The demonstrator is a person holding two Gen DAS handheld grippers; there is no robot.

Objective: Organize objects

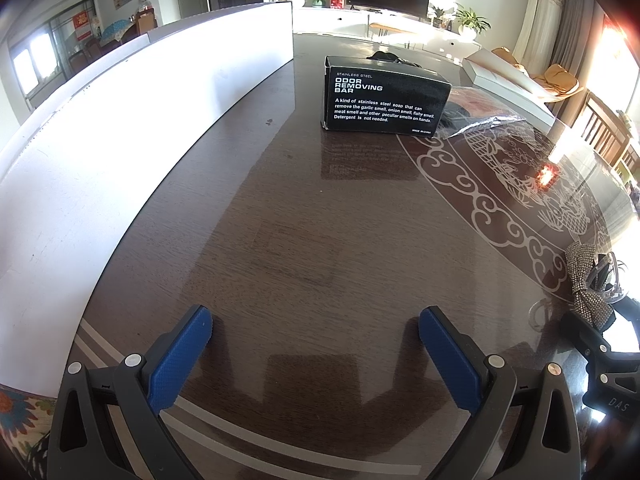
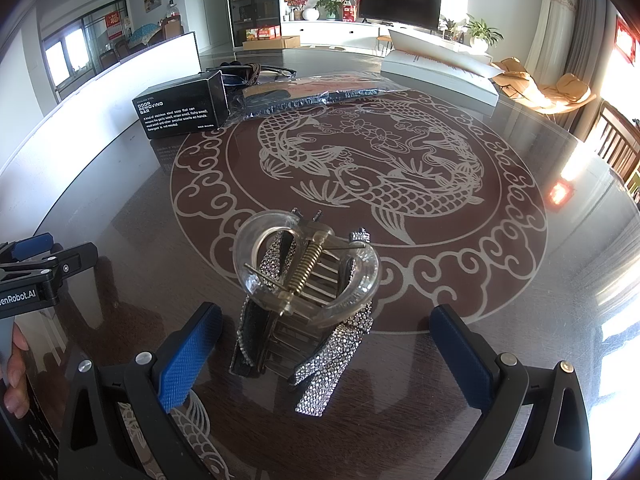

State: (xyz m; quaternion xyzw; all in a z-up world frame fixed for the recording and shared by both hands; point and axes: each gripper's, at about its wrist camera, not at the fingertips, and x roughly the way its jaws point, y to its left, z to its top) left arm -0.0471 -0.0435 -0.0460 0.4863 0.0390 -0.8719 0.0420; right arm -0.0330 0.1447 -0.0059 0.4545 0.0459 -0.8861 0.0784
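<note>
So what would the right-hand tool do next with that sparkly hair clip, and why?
Probably ease forward and down, then close on the hair clip. The right gripper is open, its fingers either side of the clip but not touching it, so the clip still rests on the table. The left gripper is open over bare tabletop.

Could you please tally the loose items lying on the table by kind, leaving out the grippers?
Black box: 1
Rhinestone hair claw clip: 1
Clear plastic packet: 1
White flat box: 1
Dark bundle behind the black box, too tangled to identify: 1
Total: 5
</note>
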